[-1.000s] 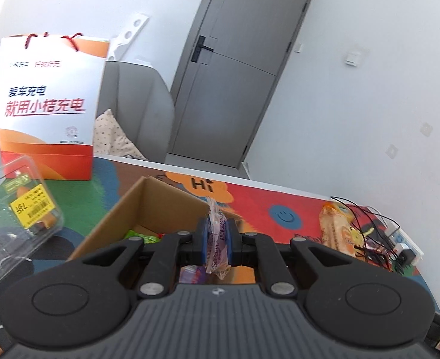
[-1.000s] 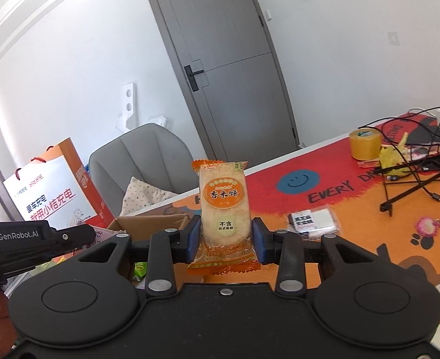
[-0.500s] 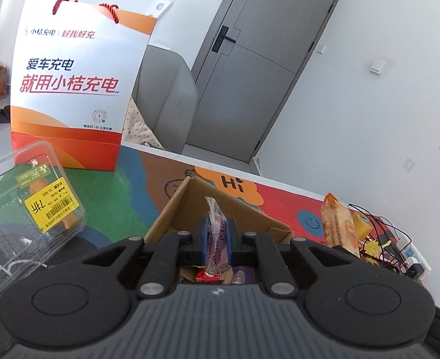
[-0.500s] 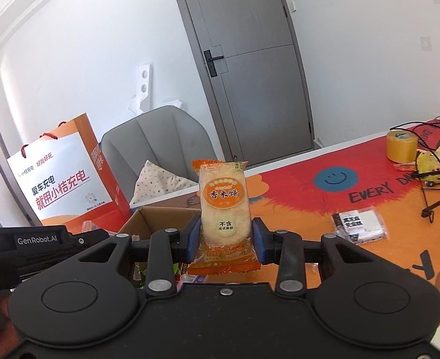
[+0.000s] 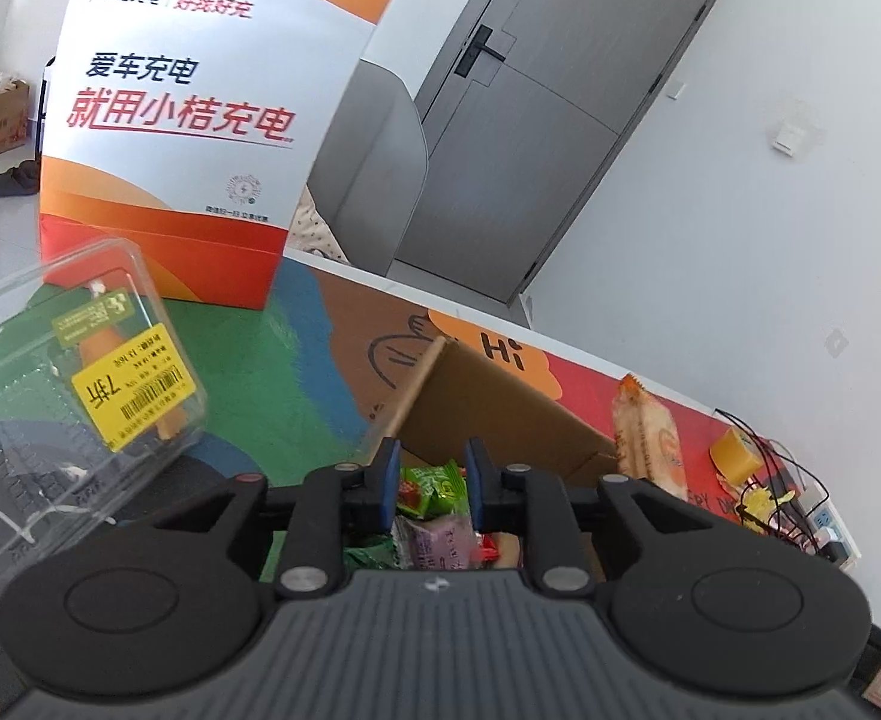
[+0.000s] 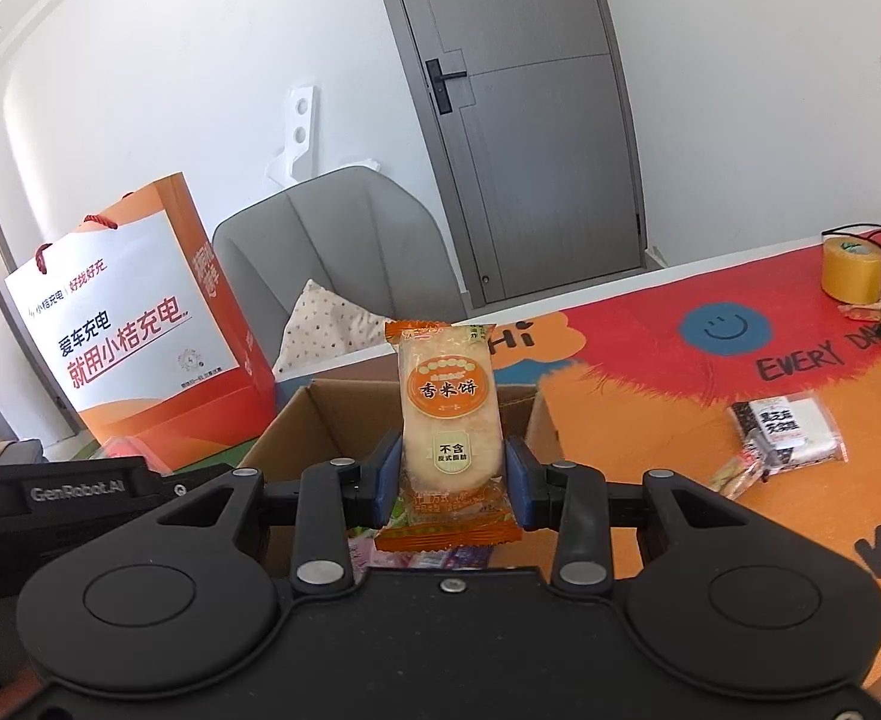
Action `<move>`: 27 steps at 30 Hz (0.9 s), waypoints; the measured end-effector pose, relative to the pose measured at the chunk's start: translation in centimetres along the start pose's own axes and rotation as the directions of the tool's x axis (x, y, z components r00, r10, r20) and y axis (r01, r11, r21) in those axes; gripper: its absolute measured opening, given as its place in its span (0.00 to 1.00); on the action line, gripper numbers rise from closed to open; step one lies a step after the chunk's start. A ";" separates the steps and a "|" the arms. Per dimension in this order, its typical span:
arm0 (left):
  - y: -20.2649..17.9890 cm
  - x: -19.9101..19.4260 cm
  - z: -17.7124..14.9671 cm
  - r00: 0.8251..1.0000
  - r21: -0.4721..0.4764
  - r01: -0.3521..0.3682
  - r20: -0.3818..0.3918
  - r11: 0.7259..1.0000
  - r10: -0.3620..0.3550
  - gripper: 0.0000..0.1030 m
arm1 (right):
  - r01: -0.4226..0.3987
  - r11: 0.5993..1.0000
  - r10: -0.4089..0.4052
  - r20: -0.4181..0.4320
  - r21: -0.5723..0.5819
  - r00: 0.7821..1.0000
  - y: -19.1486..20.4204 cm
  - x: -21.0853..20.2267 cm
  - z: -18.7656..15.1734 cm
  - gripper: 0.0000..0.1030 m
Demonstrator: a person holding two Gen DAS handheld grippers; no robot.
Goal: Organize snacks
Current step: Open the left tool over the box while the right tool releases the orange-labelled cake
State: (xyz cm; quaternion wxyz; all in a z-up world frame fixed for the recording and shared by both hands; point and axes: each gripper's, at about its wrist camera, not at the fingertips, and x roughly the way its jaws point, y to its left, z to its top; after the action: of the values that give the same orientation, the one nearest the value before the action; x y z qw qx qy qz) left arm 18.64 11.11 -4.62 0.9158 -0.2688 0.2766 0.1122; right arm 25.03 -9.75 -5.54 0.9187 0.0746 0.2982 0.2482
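Since the last frame our left gripper (image 5: 428,483) jaws have just been opening, purple packet gone, nothing clamped above the cardboard box (image 5: 500,414); right gripper (image 6: 449,483) grips the rice cracker packet (image 6: 447,420).

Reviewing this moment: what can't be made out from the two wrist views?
- Brown cardboard box: its floor and most snacks, hidden by the gripper bodies in both views.
- Clear plastic clamshell container: cut off by the left view's edge.
- Orange rice cracker packet: small print unreadable; it hides the box's far wall.
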 end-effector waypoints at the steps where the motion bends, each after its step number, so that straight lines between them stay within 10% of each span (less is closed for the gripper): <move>1: 0.1 -0.2 0.1 1.000 0.000 -0.002 0.005 1.000 0.002 0.23 | -0.002 1.000 0.002 -0.003 0.001 1.000 0.3 0.2 0.0 0.35; 27: -1.5 -1.4 -1.7 1.000 0.065 -0.020 0.018 0.998 0.019 0.83 | 0.056 0.996 -0.054 -0.025 0.073 0.998 -2.1 -1.9 -0.7 0.50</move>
State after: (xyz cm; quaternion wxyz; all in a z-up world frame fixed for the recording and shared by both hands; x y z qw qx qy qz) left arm 17.25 8.83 -4.32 0.9253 -0.2350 0.2746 0.1145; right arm 24.13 -12.54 -5.77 0.9183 0.0973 0.3195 0.2124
